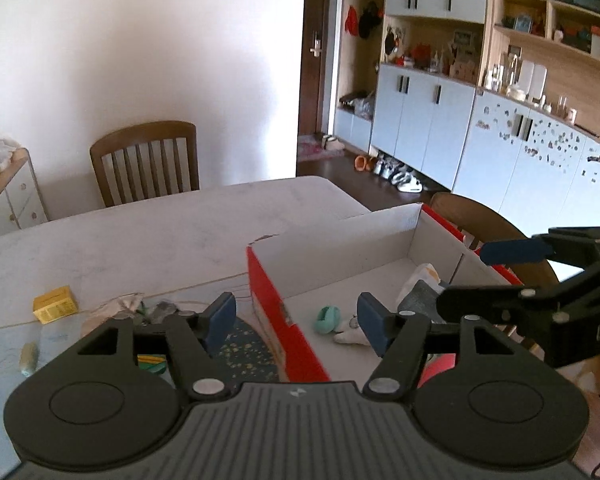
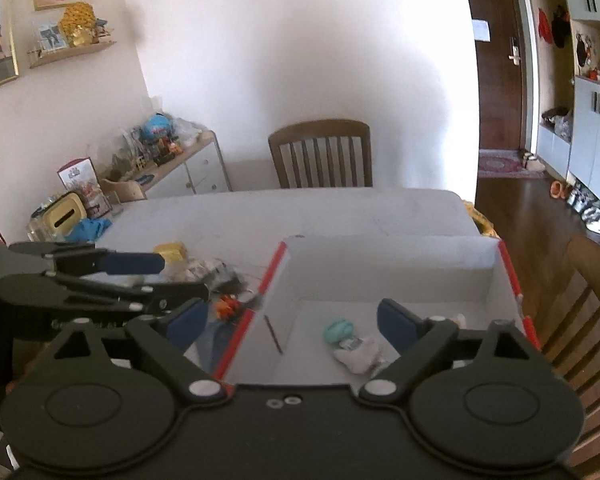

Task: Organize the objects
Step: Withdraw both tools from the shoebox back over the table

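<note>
A red cardboard box with a white inside (image 1: pixel 284 316) (image 2: pixel 400 284) stands on the table. In it lie a small teal object (image 1: pixel 327 319) (image 2: pixel 337 330), a white sock-like item (image 1: pixel 350 335) (image 2: pixel 358 354) and a grey and white bundle (image 1: pixel 418 292). My left gripper (image 1: pixel 296 318) is open and empty, straddling the box's left wall. My right gripper (image 2: pixel 292 320) is open and empty above the box; in the left wrist view it shows at the right (image 1: pixel 496 276). The left gripper shows at the left in the right wrist view (image 2: pixel 148 276).
Left of the box lie a yellow carton (image 1: pixel 55 304) (image 2: pixel 172 252), crumpled white and grey items (image 1: pixel 140 308) (image 2: pixel 208 272), a small orange object (image 2: pixel 226 307), a green item (image 1: pixel 152 362) and a patterned mat (image 1: pixel 244 350). Wooden chairs (image 1: pixel 146 162) (image 2: pixel 580 320) stand at the table's far and right sides.
</note>
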Demonstrator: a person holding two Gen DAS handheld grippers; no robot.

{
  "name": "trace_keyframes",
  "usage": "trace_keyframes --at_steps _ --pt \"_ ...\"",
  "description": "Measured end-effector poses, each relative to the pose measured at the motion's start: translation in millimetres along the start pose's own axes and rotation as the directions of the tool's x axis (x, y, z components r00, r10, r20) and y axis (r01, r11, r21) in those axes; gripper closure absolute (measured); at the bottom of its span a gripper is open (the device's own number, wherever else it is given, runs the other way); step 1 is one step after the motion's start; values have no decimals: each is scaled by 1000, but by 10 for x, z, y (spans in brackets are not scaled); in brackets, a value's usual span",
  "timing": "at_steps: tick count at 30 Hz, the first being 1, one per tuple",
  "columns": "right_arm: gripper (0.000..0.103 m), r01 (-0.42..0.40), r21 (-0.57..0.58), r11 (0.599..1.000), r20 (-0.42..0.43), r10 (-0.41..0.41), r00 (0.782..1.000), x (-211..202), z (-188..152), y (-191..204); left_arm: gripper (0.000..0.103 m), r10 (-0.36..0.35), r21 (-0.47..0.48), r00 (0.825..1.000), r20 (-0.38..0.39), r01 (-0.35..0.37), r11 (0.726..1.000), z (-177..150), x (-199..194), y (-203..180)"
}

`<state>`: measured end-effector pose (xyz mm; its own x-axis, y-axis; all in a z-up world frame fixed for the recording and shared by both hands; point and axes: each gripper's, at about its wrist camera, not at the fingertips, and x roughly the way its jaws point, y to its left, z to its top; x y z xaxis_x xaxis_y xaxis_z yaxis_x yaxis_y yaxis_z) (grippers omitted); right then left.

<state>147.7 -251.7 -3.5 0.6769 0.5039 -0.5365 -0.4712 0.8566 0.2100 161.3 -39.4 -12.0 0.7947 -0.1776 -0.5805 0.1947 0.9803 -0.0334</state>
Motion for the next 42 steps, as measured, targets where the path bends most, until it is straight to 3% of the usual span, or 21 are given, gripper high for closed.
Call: trace_keyframes --at_steps 3,13,15,26,42 --pt "1 -30 -11 999 22 30 999 24 -8 152 29 -7 0 1000 22 7 1000 -79 -119 131" --pt "1 -46 11 999 12 46 999 256 -6 641 11 -32 -67 999 25 33 997 -344 -391 807" --pt "1 -42 11 999 8 42 999 304 -12 726 0 -27 -88 999 32 30 996 -383 -434 952" --pt "1 -26 0 1000 -43 26 999 714 -97 1249 0 31 -123 1000 2 -31 992 -616 -420 1670" --pt "2 -8 -75 997 -183 -6 983 1443 -305 1730 0 128 -125 985 -120 -143 982 -989 124 2481"
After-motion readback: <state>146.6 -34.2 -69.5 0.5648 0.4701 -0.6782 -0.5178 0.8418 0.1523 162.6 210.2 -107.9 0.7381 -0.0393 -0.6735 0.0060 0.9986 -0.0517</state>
